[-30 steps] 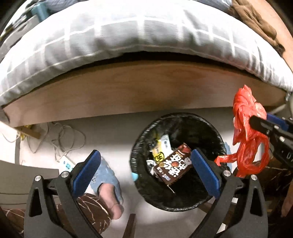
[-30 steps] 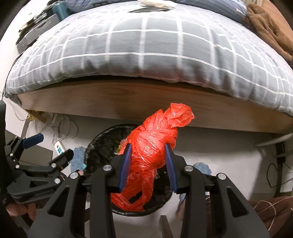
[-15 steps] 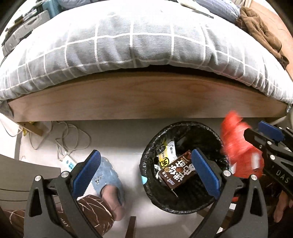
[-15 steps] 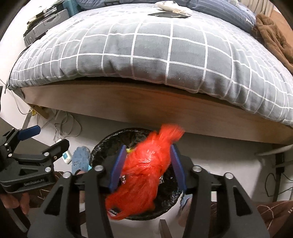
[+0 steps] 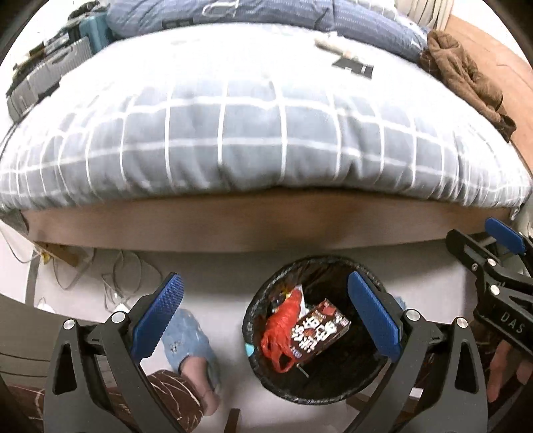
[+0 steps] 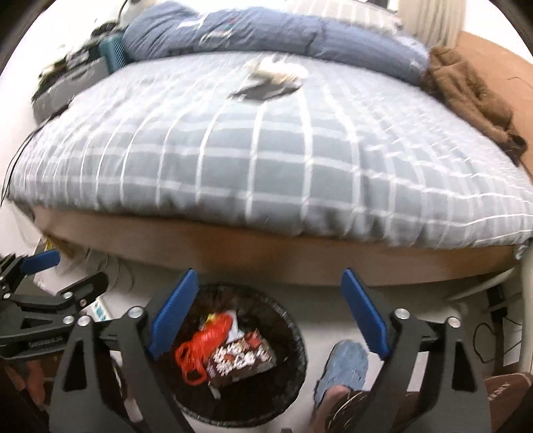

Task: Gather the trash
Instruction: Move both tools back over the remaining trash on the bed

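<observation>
- Pale floor [image 5: 213, 289] runs in front of a low bed [image 5: 260, 229], whose wooden side board lies under a grey checked quilt [image 5: 253, 133].
- On that floor, just in front of the board, stands a round bin [image 5: 256, 309] lined with black plastic.
- A red bag [image 5: 279, 328] lies crumpled inside the bin, on its left side in both views, free of any gripper.
- Touching the bag's right edge, a dark brown carton [image 5: 319, 334] with pale lettering lies flat in the bin; light wrappers show behind them.
- The right gripper [image 6: 268, 318] hangs above the bin, its jaws having just been opening and now spread wide, with nothing between the blue pads [image 6: 364, 316]; bag and carton show far below through the gap.
- The left gripper [image 5: 265, 319] is likewise spread wide and empty, its right pad over the bin and its left pad over the floor.
- Each gripper shows at the edge of the other's view, held up beside the bin; fingers [image 5: 498, 369] of the person's right hand wrap its handle.
- A foot in a blue slipper [image 5: 186, 336] stands on the floor left of the bin, and another slipper [image 6: 346, 364] stands to its right.
- White cables [image 5: 110, 279] trail on the floor near the bed's left end.
- On the quilt lie a blue pillow [image 6: 253, 30], a brown cloth [image 5: 466, 73] at the right and a dark flat item [image 6: 266, 90]; the blur hides what it is.
</observation>
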`<state>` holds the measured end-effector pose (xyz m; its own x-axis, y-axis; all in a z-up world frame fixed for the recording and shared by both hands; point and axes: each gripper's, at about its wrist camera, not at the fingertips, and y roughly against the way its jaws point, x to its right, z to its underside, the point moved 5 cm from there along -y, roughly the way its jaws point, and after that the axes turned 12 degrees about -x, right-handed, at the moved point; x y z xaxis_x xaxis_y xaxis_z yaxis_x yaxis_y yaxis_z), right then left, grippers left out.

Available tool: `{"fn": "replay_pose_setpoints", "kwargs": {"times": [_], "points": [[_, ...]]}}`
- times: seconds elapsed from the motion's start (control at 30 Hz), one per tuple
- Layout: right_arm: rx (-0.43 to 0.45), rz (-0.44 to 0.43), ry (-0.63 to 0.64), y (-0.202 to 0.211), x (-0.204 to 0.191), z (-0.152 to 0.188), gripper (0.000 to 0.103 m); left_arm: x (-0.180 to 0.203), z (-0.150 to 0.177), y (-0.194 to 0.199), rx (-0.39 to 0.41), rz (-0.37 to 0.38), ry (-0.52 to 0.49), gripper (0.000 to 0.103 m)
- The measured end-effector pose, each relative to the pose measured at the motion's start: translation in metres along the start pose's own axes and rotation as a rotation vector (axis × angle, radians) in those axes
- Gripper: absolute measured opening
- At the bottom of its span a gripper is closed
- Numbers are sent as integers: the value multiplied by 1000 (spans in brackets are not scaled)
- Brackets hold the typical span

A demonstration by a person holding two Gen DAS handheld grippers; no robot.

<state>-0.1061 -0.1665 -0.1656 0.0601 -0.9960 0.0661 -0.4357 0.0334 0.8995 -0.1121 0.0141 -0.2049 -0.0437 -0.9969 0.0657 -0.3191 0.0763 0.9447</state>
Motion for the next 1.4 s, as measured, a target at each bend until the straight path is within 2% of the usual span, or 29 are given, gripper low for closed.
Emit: {"fn": "replay_pose_setpoints", "kwargs": {"times": [0.13,0.27,0.5,0.63,0.93,1.17,1.4], "points": [[64,38,-31,15,15,-11,95,8,-15,14,27,1,-1,97],[114,87,-58,26,35,-22,95,20,-29,25,59,6,-21,97],[189,109,-112,41,65,-49,95,50,-62,40,116,-2,-65,97],[203,110,-130,39,75,-64,95,61,-84,40,139,-22,-85,97],[214,114,-138,26,90,-96,95,72,-125,24,137,-29,-88,97],[233,123,-144,16,99,-126,95,74,-169,18,179,-65,-92,97],[247,119,-154,6,109,-159,95,76,-208,8,175,-37,-94,97]]}}
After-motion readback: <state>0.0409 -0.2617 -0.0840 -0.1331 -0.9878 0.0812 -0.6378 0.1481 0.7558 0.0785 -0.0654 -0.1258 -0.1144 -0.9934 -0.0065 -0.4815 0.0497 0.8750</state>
